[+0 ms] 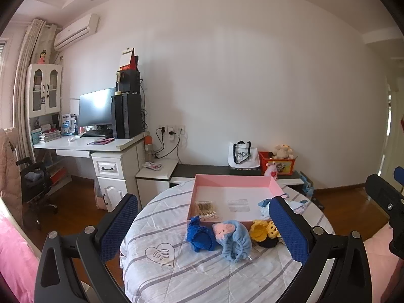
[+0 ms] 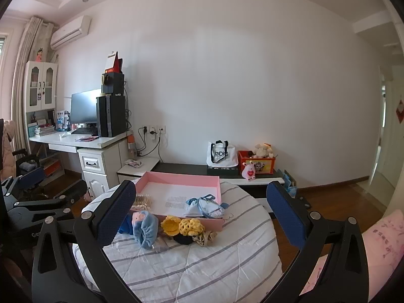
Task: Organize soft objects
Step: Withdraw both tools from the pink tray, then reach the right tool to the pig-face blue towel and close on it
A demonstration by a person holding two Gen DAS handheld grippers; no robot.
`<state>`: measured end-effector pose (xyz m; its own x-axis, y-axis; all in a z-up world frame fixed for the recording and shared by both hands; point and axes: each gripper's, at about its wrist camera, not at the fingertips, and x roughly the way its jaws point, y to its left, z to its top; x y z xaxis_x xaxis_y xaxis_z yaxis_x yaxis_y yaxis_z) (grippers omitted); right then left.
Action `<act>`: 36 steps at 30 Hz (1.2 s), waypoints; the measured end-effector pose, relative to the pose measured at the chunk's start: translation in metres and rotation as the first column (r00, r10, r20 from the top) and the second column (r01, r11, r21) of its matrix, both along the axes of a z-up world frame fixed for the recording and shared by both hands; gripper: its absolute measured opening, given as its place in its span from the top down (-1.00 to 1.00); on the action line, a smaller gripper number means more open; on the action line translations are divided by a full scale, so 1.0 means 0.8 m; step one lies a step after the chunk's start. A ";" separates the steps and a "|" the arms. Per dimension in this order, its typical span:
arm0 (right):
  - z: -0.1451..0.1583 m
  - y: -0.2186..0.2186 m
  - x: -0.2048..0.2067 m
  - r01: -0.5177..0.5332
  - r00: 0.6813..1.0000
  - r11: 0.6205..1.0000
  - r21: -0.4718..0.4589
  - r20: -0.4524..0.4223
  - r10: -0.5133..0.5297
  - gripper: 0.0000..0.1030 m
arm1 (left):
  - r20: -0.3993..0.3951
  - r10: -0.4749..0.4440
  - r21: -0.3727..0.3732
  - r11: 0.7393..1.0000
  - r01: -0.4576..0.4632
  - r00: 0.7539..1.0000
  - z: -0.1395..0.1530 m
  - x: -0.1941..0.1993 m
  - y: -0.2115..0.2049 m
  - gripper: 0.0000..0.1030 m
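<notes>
- A pink tray (image 1: 234, 179) is sitting on the quilt-covered bench (image 1: 202, 272), holding a tan bundle (image 1: 205, 208) at its near left and a pale blue pouch (image 2: 204, 205) at its near right.
- Lying just outside its near wall: a blue knit piece (image 1: 200, 237), a light blue plush (image 1: 233, 238), yellow crochet flowers (image 2: 183, 226) and a beige scrunchie (image 2: 205, 237).
- The left claw (image 1: 204, 229) and the right claw (image 2: 202, 217) are both hanging spread wide, gripping nothing.

Two wrist fisheyes, side by side, raised above the quilted table (image 1: 176, 272), facing the far white wall (image 1: 252, 75). Left view slightly nearer. Shared: pink tray (image 2: 176, 178), desk (image 2: 75, 140), wall.
</notes>
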<state>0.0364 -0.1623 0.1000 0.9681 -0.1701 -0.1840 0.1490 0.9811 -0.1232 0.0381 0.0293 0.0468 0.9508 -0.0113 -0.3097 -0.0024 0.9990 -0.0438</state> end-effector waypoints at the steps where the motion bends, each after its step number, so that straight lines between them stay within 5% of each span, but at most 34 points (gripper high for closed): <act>1: 0.000 -0.001 0.001 0.001 1.000 1.000 0.001 -0.001 -0.001 -1.00 | 0.001 0.003 0.001 1.000 -0.003 1.000 0.000 -0.001 0.000 -1.00; 24: -0.012 -0.009 0.022 0.025 0.998 1.000 0.019 -0.055 -0.024 -1.00 | -0.024 0.018 0.022 1.000 -0.017 1.000 -0.010 0.011 0.004 -1.00; 36: -0.041 -0.004 0.065 0.025 0.986 0.999 0.023 -0.166 -0.021 -1.00 | -0.103 0.035 0.033 0.999 -0.032 0.994 -0.027 0.040 0.018 -1.00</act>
<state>0.0888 -0.1655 0.0670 0.9196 -0.1857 -0.3462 0.1515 0.9807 -0.1235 0.0704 0.0438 0.0253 0.9131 0.0308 -0.4065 -0.0385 0.9992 -0.0107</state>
